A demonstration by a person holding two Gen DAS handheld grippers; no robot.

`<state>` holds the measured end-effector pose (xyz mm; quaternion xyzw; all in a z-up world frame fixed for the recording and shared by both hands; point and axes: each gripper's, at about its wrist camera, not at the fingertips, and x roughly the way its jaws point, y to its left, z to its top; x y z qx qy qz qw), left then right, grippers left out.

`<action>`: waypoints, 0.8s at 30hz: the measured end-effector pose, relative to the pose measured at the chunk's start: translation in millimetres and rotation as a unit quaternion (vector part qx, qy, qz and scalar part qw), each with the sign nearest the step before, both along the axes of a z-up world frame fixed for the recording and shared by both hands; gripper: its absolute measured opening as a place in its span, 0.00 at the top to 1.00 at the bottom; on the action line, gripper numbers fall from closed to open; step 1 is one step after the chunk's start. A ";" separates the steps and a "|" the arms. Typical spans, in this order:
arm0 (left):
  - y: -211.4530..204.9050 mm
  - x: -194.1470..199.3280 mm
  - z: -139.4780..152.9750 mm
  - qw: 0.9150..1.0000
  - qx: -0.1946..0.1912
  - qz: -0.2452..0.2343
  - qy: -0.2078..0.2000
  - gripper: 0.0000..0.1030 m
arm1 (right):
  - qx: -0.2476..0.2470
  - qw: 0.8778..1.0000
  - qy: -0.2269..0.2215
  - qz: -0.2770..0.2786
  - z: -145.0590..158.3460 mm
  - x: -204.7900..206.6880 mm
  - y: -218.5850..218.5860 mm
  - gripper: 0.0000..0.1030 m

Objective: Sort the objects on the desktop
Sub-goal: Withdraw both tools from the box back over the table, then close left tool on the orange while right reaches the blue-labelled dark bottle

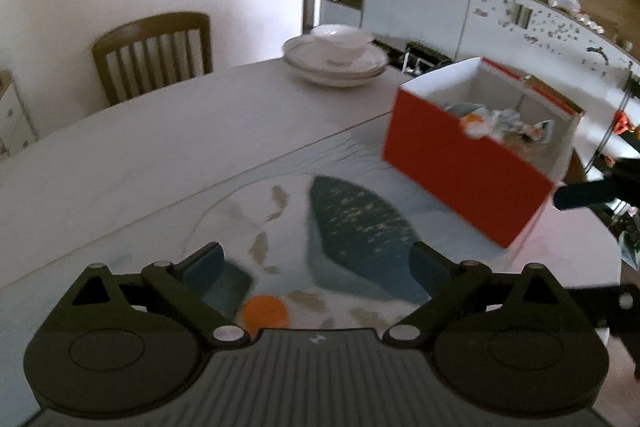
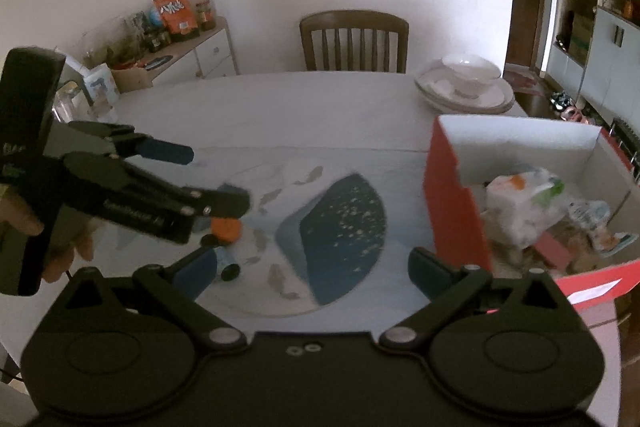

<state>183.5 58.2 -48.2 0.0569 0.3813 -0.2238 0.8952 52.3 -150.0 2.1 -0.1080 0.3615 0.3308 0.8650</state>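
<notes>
Orange marks the item now in hand: a small orange-capped object lying on the patterned mat at the near left of the worktop, with a small dark piece just beside it. What the object is cannot be told through the blur; in the left wrist view only its orange cap shows, low between the fingers.

The left claw hangs directly over this object with its jaws wide apart and nothing between the pads; no contact is visible. The right claw is likewise spread and empty, poised above the mat between the object and the red box.

Judgement: the step is the approach to a pickup, with the sorting partly done, since the box already holds goods. The next move calls for the left claw to settle lower so the pads straddle the orange-capped object, then close squarely; the dark piece alongside risks being nudged or caught. Transfer to the box would then need a carry across the mat and clearance over its near red wall.

Containers: the red box, white inside, stands open at the right of the mat and holds a heap of crumpled wrappers and packets, one with an orange spot; individual items cannot be identified. At the far side of the worktop a white bowl sits on stacked plates; no contents are visible in it.
</notes>
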 end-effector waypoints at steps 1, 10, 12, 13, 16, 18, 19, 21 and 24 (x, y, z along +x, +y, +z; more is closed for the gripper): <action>3.2 2.1 -2.7 1.000 0.003 0.004 0.001 0.03 | -0.004 1.000 -0.004 -0.005 -3.8 -3.1 4.4 0.01; 19.8 26.4 -27.9 0.999 0.031 0.029 0.022 0.03 | -0.042 0.999 -0.031 -0.005 -43.1 -27.9 51.7 0.01; 18.7 30.8 -33.5 0.999 0.038 0.028 0.028 0.03 | -0.046 0.999 -0.029 -0.002 -51.4 -32.3 61.9 0.01; 18.0 32.8 -36.5 0.998 0.041 0.026 0.031 0.03 | -0.049 0.998 -0.029 -0.001 -55.2 -34.0 66.9 0.01; 16.1 36.9 -42.7 0.998 0.043 0.024 0.039 0.03 | -0.054 0.998 -0.022 0.003 -65.6 -35.1 80.2 0.02; 15.8 40.5 -47.5 0.998 0.045 0.025 0.046 0.03 | -0.059 0.998 -0.018 0.003 -71.8 -34.3 88.3 0.02; 15.5 41.8 -49.4 0.997 0.046 0.025 0.050 0.03 | -0.060 0.998 -0.016 0.003 -75.1 -33.6 91.2 0.02; 16.1 45.4 -54.0 0.997 0.049 0.027 0.056 0.03 | -0.064 0.998 -0.013 0.000 -79.9 -31.4 96.0 0.03; 16.3 49.2 -58.6 0.996 0.050 0.025 0.062 0.03 | -0.066 0.998 -0.005 -0.010 -88.2 -25.3 100.8 0.04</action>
